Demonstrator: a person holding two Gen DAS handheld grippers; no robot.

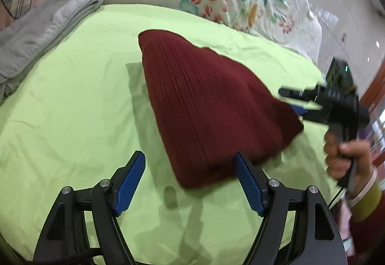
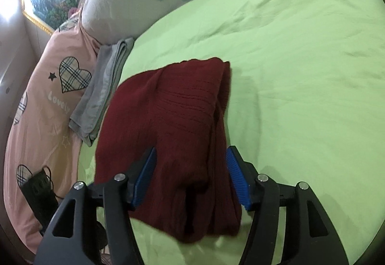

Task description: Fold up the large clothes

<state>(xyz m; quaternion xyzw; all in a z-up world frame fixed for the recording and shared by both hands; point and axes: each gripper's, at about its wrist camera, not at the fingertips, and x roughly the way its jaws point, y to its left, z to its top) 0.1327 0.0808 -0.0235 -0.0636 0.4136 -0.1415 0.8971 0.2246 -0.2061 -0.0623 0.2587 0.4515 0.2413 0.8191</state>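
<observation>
Folded maroon ribbed sweater (image 1: 207, 106) lying flat on the lime-green bedsheet (image 1: 72, 101), near a folded grey towel (image 1: 41, 31) by the pink heart-print pillow (image 2: 48, 101). Left gripper (image 1: 190, 180) with fingers spread wide, gripping nothing, sweater's near corner just ahead. Right gripper (image 2: 190, 178) straddling the sweater's edge, fingers apart, not pinching it.
</observation>
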